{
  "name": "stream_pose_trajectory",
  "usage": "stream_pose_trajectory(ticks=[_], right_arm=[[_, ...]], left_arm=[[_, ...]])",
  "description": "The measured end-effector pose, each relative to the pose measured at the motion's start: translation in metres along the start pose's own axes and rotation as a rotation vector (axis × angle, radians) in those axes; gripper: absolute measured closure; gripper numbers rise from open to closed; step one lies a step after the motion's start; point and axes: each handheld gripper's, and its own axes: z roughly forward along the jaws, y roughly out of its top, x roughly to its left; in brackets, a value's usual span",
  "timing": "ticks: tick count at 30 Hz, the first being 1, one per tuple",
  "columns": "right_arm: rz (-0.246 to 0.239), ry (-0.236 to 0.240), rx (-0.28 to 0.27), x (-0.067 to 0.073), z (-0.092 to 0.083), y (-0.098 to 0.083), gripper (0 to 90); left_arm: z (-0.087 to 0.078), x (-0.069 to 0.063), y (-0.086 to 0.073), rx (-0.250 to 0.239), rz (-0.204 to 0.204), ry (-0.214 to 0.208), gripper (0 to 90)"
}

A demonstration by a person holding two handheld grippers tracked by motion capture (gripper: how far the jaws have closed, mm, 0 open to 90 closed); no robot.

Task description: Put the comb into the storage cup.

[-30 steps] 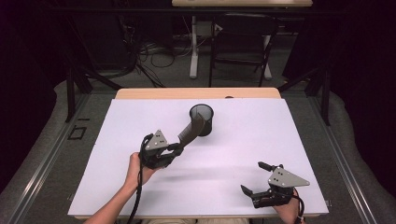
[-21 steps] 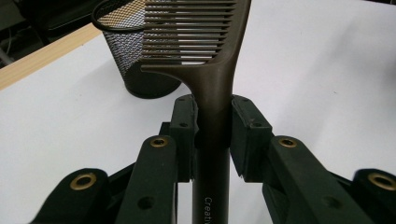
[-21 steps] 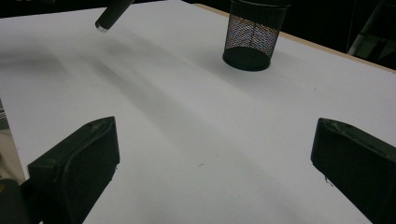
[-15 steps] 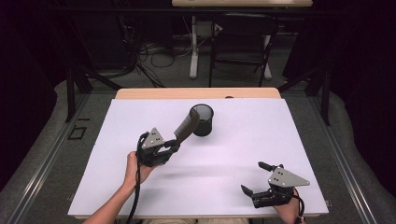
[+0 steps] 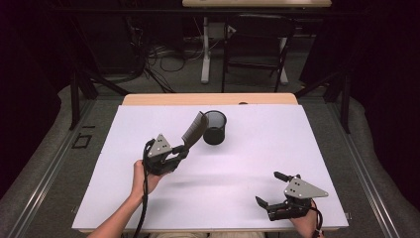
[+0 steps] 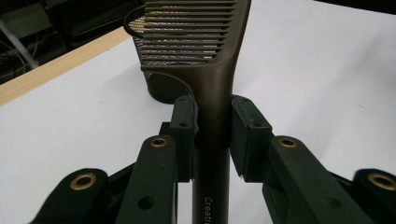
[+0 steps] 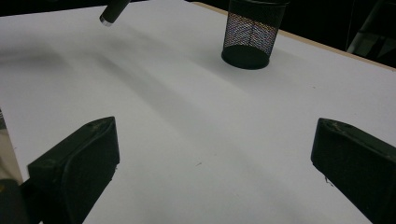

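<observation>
A dark brown comb (image 5: 194, 129) with a long handle is clamped in my left gripper (image 5: 179, 150), which is shut on the handle. The comb's toothed head (image 6: 196, 32) slants up and away, just left of the rim of a black mesh cup (image 5: 215, 127). In the left gripper view both pads squeeze the handle at my left gripper (image 6: 213, 121), and the mesh cup (image 6: 159, 79) stands right behind the head. My right gripper (image 5: 267, 187) rests near the front right corner, open and holding nothing. Its view shows the mesh cup (image 7: 250, 35) far off and the comb's handle end (image 7: 112, 11).
A white sheet (image 5: 307, 148) covers the table, with a strip of bare wood (image 5: 208, 99) along the far edge. Beyond the table are chair legs, a stand and cables on the floor (image 5: 163, 59).
My left gripper has drifted slightly left and tipped the comb steeper, so its head now stands higher beside the cup's rim. The right gripper has stayed put.
</observation>
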Motion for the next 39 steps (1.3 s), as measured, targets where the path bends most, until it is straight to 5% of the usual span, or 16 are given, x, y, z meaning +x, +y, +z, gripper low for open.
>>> stream_pose_trajectory(ticks=[39], right_arm=[[0.022, -0.009, 0.027, -0.004, 0.003, -0.003, 0.6]], left_arm=[[0.004, 0.014, 0.020, -0.096, -0.043, 0.069, 72.7]])
